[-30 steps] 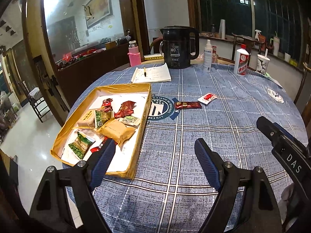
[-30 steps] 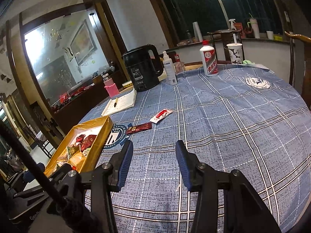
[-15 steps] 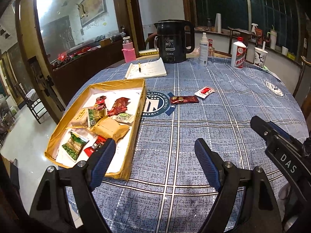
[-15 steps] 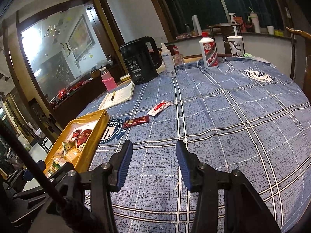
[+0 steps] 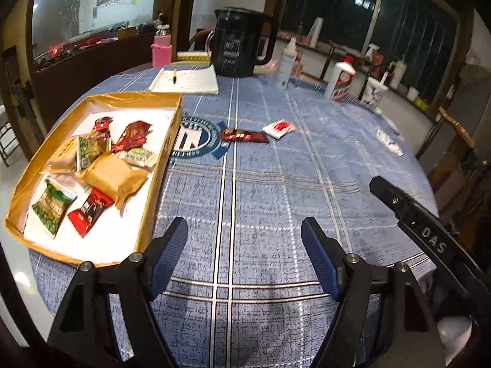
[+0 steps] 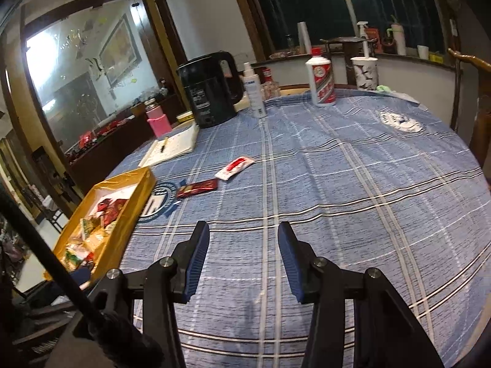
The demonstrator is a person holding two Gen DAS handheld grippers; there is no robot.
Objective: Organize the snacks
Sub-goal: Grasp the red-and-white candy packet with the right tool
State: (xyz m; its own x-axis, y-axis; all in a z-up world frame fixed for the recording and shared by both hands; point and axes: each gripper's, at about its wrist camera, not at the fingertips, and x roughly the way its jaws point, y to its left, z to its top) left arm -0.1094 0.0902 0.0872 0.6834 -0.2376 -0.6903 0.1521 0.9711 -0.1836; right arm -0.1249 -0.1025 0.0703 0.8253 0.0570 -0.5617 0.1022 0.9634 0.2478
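A gold cardboard tray (image 5: 159, 165) on the left of the blue plaid table holds several wrapped snacks; it also shows in the right wrist view (image 6: 135, 205). A dark red snack bar (image 5: 244, 136) (image 6: 198, 187) and a white and red packet (image 5: 278, 128) (image 6: 234, 167) lie loose on the cloth right of the tray. My left gripper (image 5: 244, 239) is open and empty above the near table, just right of the tray's front corner. My right gripper (image 6: 243, 240) is open and empty above the cloth, well short of both loose snacks.
At the back stand a black kettle (image 5: 241, 47), a pink bottle (image 5: 161, 49), a notebook with a pen (image 5: 187, 81), a white spray bottle (image 5: 287, 63), a white liquor bottle (image 6: 320, 76) and a paper cup (image 6: 364, 72). A wooden chair (image 6: 478, 92) is at the right.
The left gripper has swung right and forward, so the tray now sits further left in its view. The right gripper moved slightly nearer the loose snacks. Both stayed open.
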